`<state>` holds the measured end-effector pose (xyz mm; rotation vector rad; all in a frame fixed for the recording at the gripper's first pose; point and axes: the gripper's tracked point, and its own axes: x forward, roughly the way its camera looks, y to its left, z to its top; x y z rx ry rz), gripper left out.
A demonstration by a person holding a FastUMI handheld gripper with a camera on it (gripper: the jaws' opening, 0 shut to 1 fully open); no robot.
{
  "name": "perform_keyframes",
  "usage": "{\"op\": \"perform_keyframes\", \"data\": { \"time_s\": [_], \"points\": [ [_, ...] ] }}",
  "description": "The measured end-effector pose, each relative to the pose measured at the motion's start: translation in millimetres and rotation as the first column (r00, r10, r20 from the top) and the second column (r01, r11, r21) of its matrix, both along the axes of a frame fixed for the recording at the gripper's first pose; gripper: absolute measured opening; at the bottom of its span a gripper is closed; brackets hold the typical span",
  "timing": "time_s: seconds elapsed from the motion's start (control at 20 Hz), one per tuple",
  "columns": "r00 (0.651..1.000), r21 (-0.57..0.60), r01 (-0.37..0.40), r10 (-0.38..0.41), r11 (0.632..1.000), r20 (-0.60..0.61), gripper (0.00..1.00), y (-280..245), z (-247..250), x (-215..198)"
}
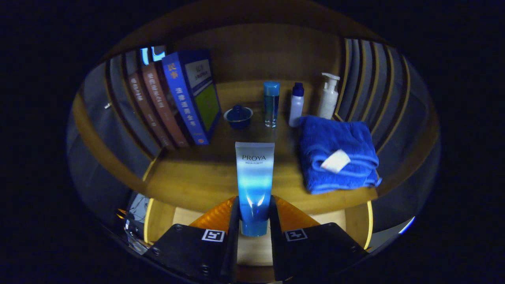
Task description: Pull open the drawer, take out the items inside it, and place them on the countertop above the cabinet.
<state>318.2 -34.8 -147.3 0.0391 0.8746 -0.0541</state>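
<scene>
Gripper (254, 215) jaws closed on the blue-and-white plastic tube (254, 185), both fingers pressing its lower blue end; tube upright, cap downward. Tube held over the front edge of the wooden bench (197, 181) — the open drawer (252, 248) lies below the fingers (contents not discernible). On the bench beyond: folded blue towel (337, 156) to the right; leaning books (185, 98) to the left; small blue bowl (238, 116), clear blue bottle (271, 103), white bottle with blue cap (296, 104) and white pump bottle (328, 96) along the back.
</scene>
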Motion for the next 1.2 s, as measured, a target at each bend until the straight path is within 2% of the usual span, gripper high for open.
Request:
{"op": "perform_keyframes", "data": {
  "time_s": [0.25,0.45,0.55,0.6,0.65,0.85,1.2],
  "points": [
    [0.997,-0.019,-0.001,0.000,1.000,-0.083,0.41,-1.9,-27.4,36.6],
    [0.990,0.002,0.006,-0.006,1.000,-0.141,0.41,2.7,-45.0,41.5],
    [0.990,0.020,0.015,-0.012,1.000,-0.142,0.44,5.8,-49.8,43.2],
    [0.991,0.027,0.018,-0.015,0.999,-0.134,0.49,6.6,-49.1,43.8],
    [0.992,0.028,0.019,-0.015,0.999,-0.126,0.49,6.9,-45.7,43.1],
    [0.997,0.012,0.018,-0.017,1.000,-0.081,1.00,2.5,-32.3,37.3],
    [0.995,0.016,0.017,-0.018,1.000,0.097,0.99,4.6,23.0,-8.0]
  ]
}}
